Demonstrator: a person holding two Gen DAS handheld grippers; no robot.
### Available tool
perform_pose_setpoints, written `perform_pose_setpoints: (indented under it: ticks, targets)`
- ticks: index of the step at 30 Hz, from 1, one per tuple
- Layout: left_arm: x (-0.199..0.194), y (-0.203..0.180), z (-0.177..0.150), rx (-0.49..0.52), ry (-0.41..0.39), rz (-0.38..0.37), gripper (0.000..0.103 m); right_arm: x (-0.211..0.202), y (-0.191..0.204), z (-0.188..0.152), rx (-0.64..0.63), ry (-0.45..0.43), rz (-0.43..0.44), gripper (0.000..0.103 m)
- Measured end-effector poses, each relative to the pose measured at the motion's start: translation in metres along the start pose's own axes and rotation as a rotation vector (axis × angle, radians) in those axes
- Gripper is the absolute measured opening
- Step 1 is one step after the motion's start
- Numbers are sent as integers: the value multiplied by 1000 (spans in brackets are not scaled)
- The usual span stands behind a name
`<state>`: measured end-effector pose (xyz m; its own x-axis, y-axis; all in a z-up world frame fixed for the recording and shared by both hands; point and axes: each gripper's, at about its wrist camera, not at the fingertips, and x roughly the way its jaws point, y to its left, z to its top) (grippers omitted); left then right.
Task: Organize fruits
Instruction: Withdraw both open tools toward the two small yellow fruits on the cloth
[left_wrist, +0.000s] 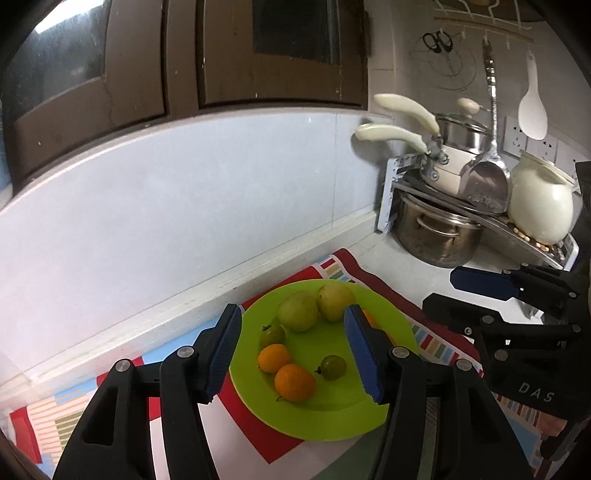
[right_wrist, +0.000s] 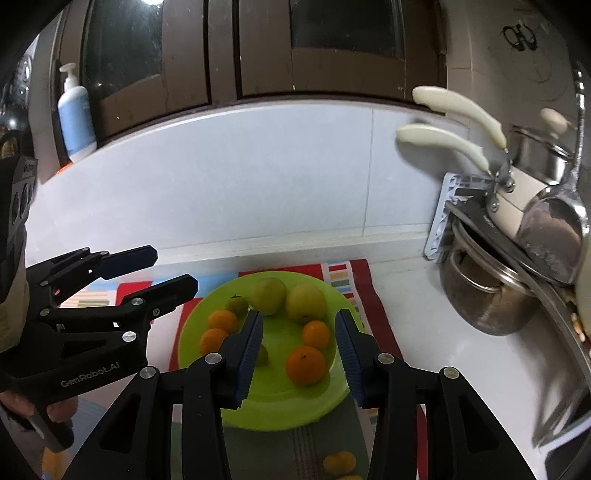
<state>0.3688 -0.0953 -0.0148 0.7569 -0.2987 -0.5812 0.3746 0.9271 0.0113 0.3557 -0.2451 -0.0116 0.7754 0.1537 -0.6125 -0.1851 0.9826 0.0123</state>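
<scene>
Left wrist view: round lime-green plastic plate (left_wrist: 332, 417) on striped mat (left_wrist: 258, 443), loaded with oranges and green fruits. Left gripper (left_wrist: 293, 354) and right gripper (right_wrist: 299, 356) both released, nothing gripped.

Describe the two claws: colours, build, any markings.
Both match: matte black linkage arms with silver pivot screws and ribbed blue pads. The left claw carries white "GenRobot.AI" lettering on its body; the right claw shows "DAS". No cables visible.

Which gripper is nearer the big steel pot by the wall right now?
Right. The right gripper hovers empty over the plate's pot-side edge, toward the steel pot. The left gripper hovers empty beyond the plate's opposite edge, farther away.
</scene>
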Motion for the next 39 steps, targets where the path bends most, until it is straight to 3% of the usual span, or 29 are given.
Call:
perform_pose_setpoints:
  ticks: [13,19,31,39]
  targets:
    - [-42,-23,-13,16,-36,-1,64,-53,-1,-20,21,-42,-58,42]
    - [-50,-41,-20,48,-43,-33,66,-69,-7,-33,30,-50,-95,48]
    - [-48,-70,-41,135,-31,-107,69,-88,-17,-62,48,-16,-141,48]
    - [-35,-84,-61,241,0,-185,69,-81,-18,-83,54,54,-149,48]
